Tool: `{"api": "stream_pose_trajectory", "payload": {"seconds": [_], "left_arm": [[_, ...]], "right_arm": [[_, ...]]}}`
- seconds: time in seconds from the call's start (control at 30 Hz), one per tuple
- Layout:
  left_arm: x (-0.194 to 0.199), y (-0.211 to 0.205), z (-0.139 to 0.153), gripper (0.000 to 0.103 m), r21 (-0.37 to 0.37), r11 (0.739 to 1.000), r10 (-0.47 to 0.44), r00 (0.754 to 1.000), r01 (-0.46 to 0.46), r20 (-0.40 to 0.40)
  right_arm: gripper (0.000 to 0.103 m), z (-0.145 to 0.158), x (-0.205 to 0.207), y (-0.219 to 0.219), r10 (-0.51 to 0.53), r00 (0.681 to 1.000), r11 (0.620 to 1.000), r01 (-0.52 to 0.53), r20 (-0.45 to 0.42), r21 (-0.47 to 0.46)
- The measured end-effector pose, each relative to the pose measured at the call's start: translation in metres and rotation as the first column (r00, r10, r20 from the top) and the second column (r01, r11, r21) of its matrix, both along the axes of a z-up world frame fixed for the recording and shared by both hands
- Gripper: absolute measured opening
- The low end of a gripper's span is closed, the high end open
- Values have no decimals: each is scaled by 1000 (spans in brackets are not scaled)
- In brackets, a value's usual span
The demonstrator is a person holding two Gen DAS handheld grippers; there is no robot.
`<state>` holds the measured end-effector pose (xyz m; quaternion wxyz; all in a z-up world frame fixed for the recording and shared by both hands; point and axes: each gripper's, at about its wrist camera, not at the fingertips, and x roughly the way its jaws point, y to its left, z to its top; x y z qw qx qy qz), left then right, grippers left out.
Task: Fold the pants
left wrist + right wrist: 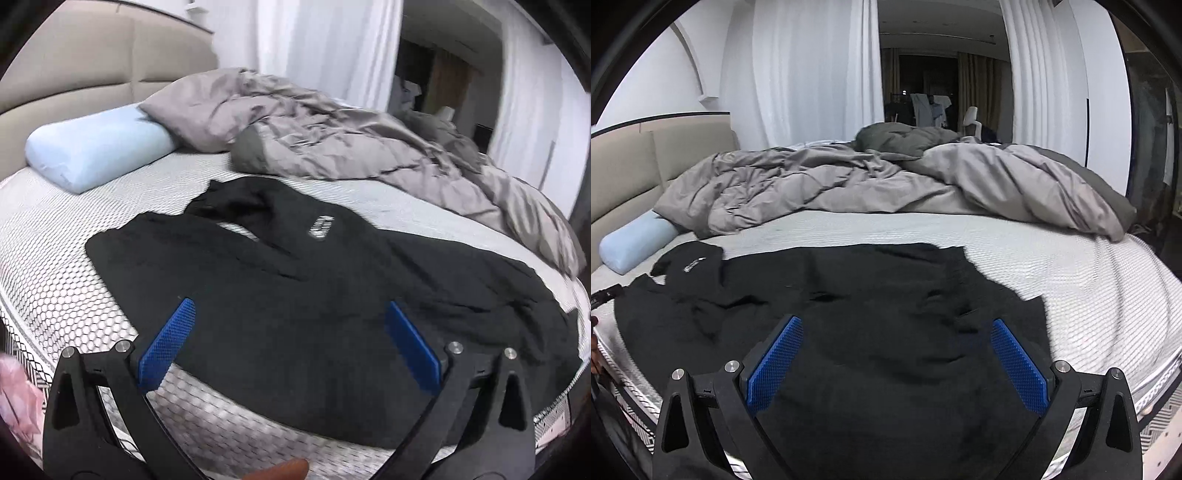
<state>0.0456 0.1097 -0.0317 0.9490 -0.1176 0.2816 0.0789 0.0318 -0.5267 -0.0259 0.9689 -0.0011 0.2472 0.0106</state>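
Note:
Black pants lie spread on the white patterned mattress, with a small white logo near the far end. My left gripper is open and empty, its blue pads hovering over the near part of the pants. In the right wrist view the same pants stretch across the mattress. My right gripper is open and empty above the pants, blue pads wide apart.
A crumpled grey duvet lies across the far side of the bed, also in the right wrist view. A light blue pillow rests by the beige headboard. White curtains hang behind.

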Motion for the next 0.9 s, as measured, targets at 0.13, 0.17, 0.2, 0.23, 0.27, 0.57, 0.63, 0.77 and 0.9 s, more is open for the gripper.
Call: {"api": "stream_pose_trajectory", "payload": {"seconds": [0.13,0.17,0.2,0.23,0.27,0.57,0.63,0.77,0.9], "left_arm": [[8,27,-13,102,-28,999,22,999,-23,-35],[10,32,-16,102,-43,999,20,999,-22,-43],[11,37,-17,102,-55,998,18,999,-20,-48],[13,41,-19,102,-62,998,14,998,-17,-55],[15,45,-22,102,-61,998,12,998,-16,-65],[24,31,-41,102,-34,999,-14,993,10,-118],[25,19,-42,102,-16,1000,-26,992,25,-121],[28,-4,-41,102,-1,998,-54,991,55,-119],[30,-19,-40,102,6,997,-74,990,76,-120]], "right_arm": [[103,-10,-4,-47,-51,997,997,55,-62,58],[103,-12,-5,-54,-59,995,995,64,-75,75],[103,-18,-9,-66,-81,992,990,92,-101,103],[103,-23,-12,-73,-99,988,986,114,-122,122],[103,-29,-15,-83,-115,983,982,134,-142,134],[87,-81,1,-135,-39,961,940,128,-274,315],[81,-85,7,-140,-39,959,931,137,-281,338],[50,-68,9,-121,-21,953,969,95,-303,230],[26,-61,7,-105,2,933,993,40,-359,111]]}}
